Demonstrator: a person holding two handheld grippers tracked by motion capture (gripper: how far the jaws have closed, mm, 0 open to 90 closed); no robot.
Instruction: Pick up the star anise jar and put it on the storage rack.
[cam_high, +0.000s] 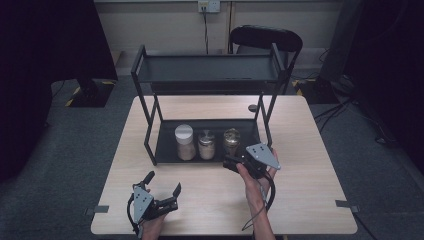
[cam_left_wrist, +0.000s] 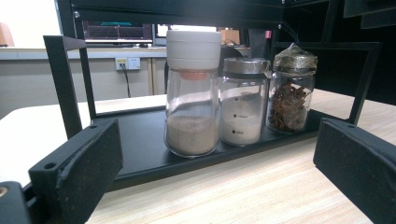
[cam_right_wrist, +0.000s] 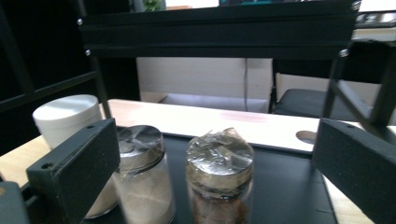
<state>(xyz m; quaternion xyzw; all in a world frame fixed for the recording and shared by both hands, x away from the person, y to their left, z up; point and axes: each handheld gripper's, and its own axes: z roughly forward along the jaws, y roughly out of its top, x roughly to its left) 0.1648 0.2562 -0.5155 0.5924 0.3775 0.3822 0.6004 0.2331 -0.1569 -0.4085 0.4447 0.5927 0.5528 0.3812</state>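
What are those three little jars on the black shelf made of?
All three jars look like clear glass: contents show through, with shiny highlights. The tallest jar has a matte white cap, probably plastic. The middle jar has a shiny, metal-looking lid. The spice jar has crinkly film over its lid. The shelf tray looks like matte black metal.

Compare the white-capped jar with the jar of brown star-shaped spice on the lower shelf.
The white-capped jar is taller than the spice jar. It holds fine tan powder; the spice jar holds dark brown pieces. Its cap is smooth white plastic; the spice jar's top is wrapped in crinkled film. Both are clear glass, upright on the black shelf.
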